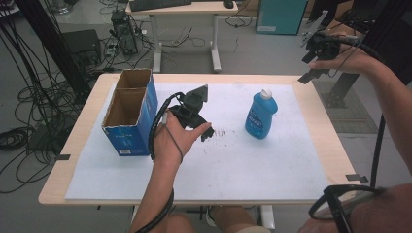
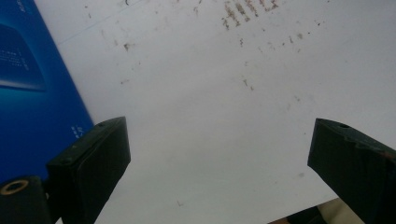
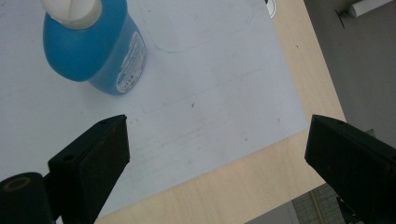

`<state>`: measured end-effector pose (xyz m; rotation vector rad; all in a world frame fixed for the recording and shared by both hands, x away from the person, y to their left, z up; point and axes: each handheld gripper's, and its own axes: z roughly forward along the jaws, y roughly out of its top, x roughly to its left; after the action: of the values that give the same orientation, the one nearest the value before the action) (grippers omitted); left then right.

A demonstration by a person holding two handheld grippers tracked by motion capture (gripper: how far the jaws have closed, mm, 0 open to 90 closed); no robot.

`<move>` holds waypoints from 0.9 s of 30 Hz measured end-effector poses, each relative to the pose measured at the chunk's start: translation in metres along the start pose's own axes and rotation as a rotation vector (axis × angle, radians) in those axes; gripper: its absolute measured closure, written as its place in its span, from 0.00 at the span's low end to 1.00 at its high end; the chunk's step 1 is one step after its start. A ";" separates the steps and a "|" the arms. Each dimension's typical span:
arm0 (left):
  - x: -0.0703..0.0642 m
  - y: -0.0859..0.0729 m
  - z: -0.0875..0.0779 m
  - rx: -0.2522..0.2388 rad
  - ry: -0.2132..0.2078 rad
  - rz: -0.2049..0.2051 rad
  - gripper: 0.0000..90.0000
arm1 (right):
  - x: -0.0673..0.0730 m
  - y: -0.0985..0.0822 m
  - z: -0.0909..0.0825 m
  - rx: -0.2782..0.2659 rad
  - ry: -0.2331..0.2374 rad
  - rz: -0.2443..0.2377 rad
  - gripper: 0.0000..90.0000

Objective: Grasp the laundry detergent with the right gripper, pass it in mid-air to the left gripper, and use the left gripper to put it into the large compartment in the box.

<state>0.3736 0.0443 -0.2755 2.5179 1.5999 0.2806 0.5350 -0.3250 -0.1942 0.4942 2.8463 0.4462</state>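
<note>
**Both grippers open, bottle standing untouched on the mat**

The landmark here is the blue bottle (image 1: 261, 116), which stands upright with a white cap on the white mat (image 1: 272, 170) that covers most of the wooden table (image 1: 320, 131). Nothing touches it.

The left gripper (image 1: 194, 109) is held in the person's left hand (image 1: 176, 138), low over the mat and well to the left of the bottle. Its jaws stand wide apart with nothing between them; in the left gripper view bare mat with some brown marks (image 2: 243, 11) lies in the gap. Those same marks (image 1: 219, 132) sit on the mat between this gripper and the bottle. Farther left of the bottle, just beyond the left gripper, stands an open cardboard box (image 1: 130, 112) with blue sides and two compartments; its blue wall (image 2: 32, 93) shows at the edge of the left gripper view, beside one jaw but apart from it.

The right gripper (image 1: 318, 56) is raised in the right hand (image 1: 347, 60), up and to the right of the bottle, past the table's far right corner. Its jaws are also spread wide and hold nothing. In the right gripper view the bottle (image 3: 93, 46) lies ahead of the jaws and off to one side, well clear of them, with mat (image 3: 201, 93) and the table edge (image 3: 261, 177) in the gap.
</note>
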 end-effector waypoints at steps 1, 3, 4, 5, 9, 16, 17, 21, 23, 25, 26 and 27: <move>0.000 0.000 0.000 0.001 0.004 0.003 0.07 | 0.001 0.000 -0.001 0.001 0.001 0.000 0.07; -0.001 0.000 -0.001 0.004 0.001 0.002 0.07 | 0.002 0.000 -0.002 0.003 0.001 -0.007 0.07; -0.002 -0.001 -0.001 0.003 0.001 0.003 0.07 | 0.003 0.000 -0.002 0.002 0.002 -0.009 0.07; -0.002 -0.001 -0.001 0.005 0.002 0.010 0.07 | 0.004 -0.001 -0.002 0.002 0.003 -0.010 0.07; -0.005 -0.003 -0.002 0.000 0.004 0.014 0.07 | 0.010 -0.001 -0.004 0.003 0.003 -0.013 0.06; -0.007 -0.006 -0.006 -0.014 0.004 0.023 0.07 | 0.023 -0.003 -0.007 0.009 0.004 -0.022 0.06; -0.007 -0.007 -0.007 -0.011 -0.001 0.021 0.07 | 0.025 -0.004 -0.007 -0.012 0.007 -0.019 0.07; -0.006 -0.010 -0.010 -0.016 0.003 0.026 0.07 | 0.029 -0.009 -0.004 -0.004 0.011 -0.015 0.07; -0.005 -0.012 -0.010 -0.016 0.004 0.032 0.07 | 0.034 -0.016 0.002 -0.006 0.022 -0.005 0.07; -0.005 -0.014 -0.011 -0.016 0.002 0.027 0.07 | 0.036 -0.019 0.004 -0.011 0.025 -0.003 0.06; -0.005 -0.017 -0.011 -0.019 0.004 0.028 0.07 | 0.039 -0.024 0.007 -0.011 0.028 0.007 0.06; -0.005 -0.017 -0.011 -0.019 0.004 0.028 0.07 | 0.039 -0.024 0.007 -0.011 0.028 0.007 0.06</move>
<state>0.3541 0.0472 -0.2692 2.5292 1.5568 0.3021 0.4939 -0.3310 -0.2151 0.4997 2.8679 0.4730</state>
